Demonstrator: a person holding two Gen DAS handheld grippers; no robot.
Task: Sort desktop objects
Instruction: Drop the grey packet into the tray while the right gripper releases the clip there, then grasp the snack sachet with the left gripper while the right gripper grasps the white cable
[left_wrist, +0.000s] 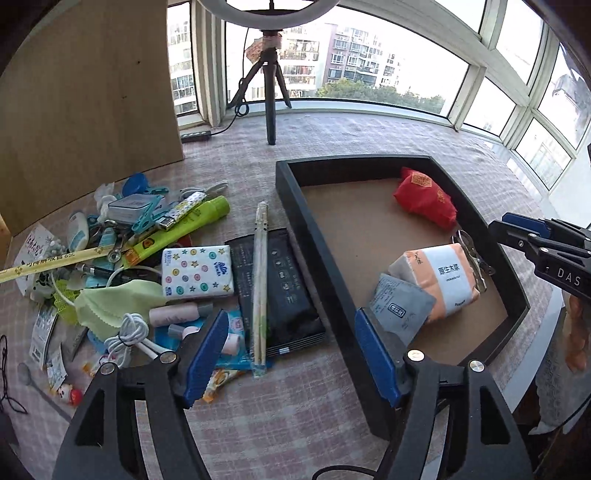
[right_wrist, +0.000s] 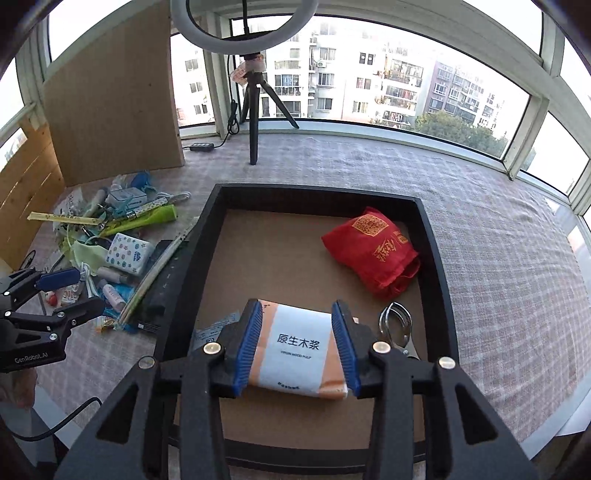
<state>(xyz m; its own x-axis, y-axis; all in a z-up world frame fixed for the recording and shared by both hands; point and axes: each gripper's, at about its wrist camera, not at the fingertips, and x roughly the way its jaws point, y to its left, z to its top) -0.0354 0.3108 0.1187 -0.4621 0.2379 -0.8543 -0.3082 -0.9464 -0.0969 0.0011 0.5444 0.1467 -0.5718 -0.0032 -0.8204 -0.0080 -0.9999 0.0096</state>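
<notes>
A black tray with a brown floor holds a red cloth bag, an orange-and-white tissue pack, a grey packet and a metal clip. My right gripper hangs open above the tray. The tissue pack shows between its fingers but lies on the tray floor, untouched. My left gripper is open and empty over the tray's left rim. Left of the tray lies a pile: a star-print tissue pack, wrapped chopsticks, a black pack, a green cloth.
A ring light on a tripod stands at the back by the window. A wooden board leans at the back left, with a power strip beside it. Checked cloth covers the table; its edge runs close to the tray's right side.
</notes>
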